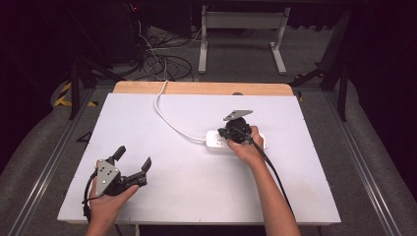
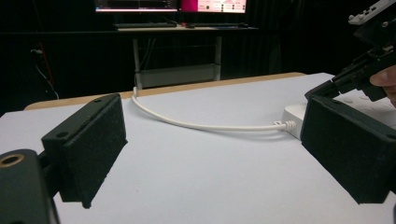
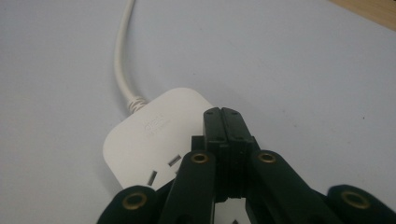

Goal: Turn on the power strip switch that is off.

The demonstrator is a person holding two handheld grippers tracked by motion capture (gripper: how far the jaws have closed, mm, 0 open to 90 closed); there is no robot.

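Note:
A white power strip (image 1: 214,141) lies right of the middle of the white table (image 1: 196,196). Its white cable (image 1: 169,120) curves away to the far edge. My right gripper (image 1: 227,133) is over the strip, held from the near side by a hand. In the right gripper view the jaws (image 3: 222,113) are pressed together with nothing between them, tips just above the strip's (image 3: 149,135) top near its cable (image 3: 122,56) end. My left gripper (image 1: 134,157) rests open at the near left. Its view shows its pads (image 2: 93,149) spread wide, with the strip (image 2: 292,114) and right gripper (image 2: 359,74) beyond.
A wooden strip (image 1: 201,88) runs along the table's far edge. Behind it, loose cables (image 1: 157,61) lie on the floor by a white desk frame (image 1: 241,29). Lit monitors (image 2: 170,5) stand on a desk beyond.

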